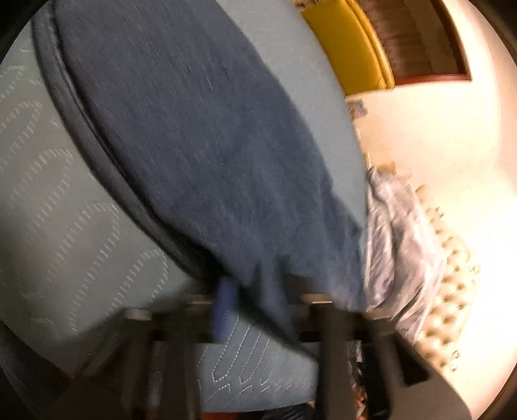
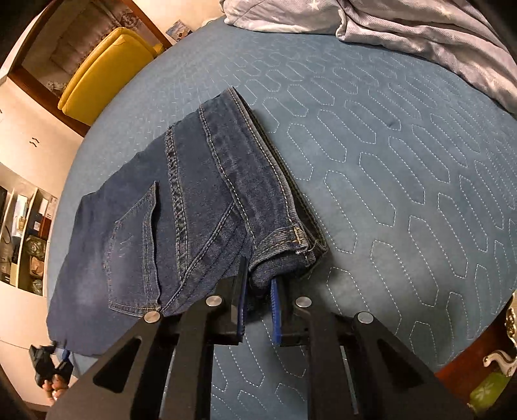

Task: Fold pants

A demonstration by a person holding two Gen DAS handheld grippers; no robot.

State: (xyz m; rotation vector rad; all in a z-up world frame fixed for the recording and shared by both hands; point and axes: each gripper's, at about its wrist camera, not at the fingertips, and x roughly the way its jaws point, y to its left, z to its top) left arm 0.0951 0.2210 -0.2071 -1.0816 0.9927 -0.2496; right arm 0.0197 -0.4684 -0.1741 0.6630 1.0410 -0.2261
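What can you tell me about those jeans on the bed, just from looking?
The jeans are dark blue denim with lighter stitching, a back pocket and a waistband with a belt loop. They lie folded lengthwise on the quilted blue bedcover, waistband end nearest the right gripper, whose blue-padded fingers pinch the denim by the waistband. In the blurred left wrist view, the left gripper appears to hold the leg end, with cloth draped over it.

Between my right fingers [image 2: 258, 300], matt black with blue ribbed pads, sits coarse stitched denim: the jeans [image 2: 181, 206]. Under them the quilt [image 2: 404, 168] is soft, matt cloth; beyond, a crumpled sheet [image 2: 404, 29].
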